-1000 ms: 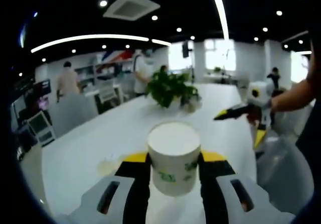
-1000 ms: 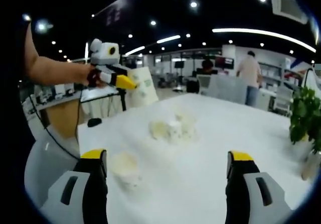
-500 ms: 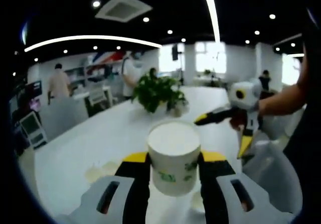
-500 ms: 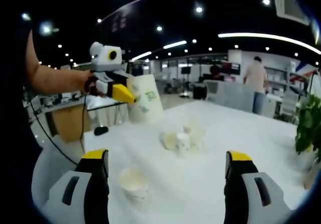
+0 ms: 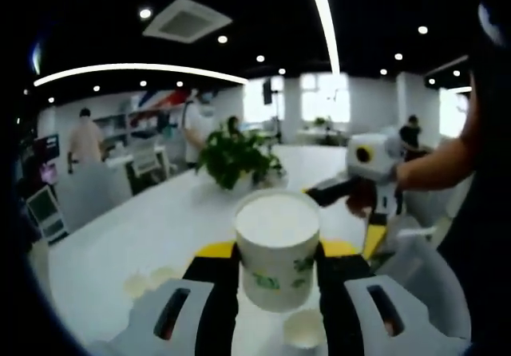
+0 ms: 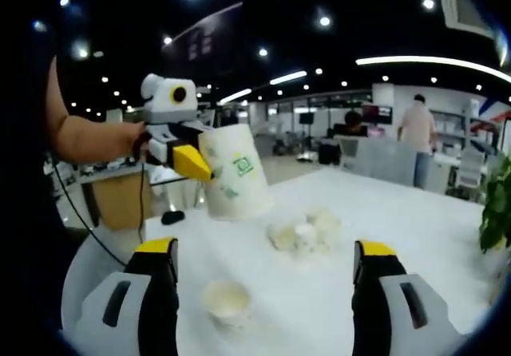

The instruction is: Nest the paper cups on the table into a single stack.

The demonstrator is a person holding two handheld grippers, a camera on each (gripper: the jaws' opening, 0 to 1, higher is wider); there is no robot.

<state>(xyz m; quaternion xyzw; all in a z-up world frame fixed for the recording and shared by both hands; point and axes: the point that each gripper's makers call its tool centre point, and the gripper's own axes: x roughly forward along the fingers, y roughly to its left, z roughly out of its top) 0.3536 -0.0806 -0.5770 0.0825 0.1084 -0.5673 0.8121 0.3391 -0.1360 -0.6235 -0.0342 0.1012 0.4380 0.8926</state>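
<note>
Left gripper view: the left gripper [image 5: 277, 272] has its two yellow-tipped jaws pressed to either side of a white paper cup [image 5: 276, 248], upright, mouth up, with green print on its wall. Below it, between the jaw bases, a second small cup [image 5: 304, 328] sits upright on the white table [image 5: 136, 232]. Off to the left on the tabletop lies a pale cluster of cups [image 5: 146, 279], blurred. Further back on the table stands a potted plant [image 5: 234, 156]. From the right comes the right gripper [image 5: 363, 204], held by a person's hand [image 5: 361, 199]; from this angle one cannot tell how its jaws stand. People stand among the desks in the background.

Right gripper view: the right gripper [image 6: 263, 252] holds its jaws wide apart with nothing between them. Between them, low down, a single cup [image 6: 227, 301] stands upright on the table [image 6: 415, 228]. Further out, a small group of cups [image 6: 304, 232] sits together, details too soft to count. At upper left the left gripper [image 6: 196, 160] comes in, a hand [image 6: 144, 142] behind it, its yellow tip against the large paper cup [image 6: 234, 182], which is lifted off the table and tilted. Green leaves [image 6: 497, 204] show at the right edge.
</note>
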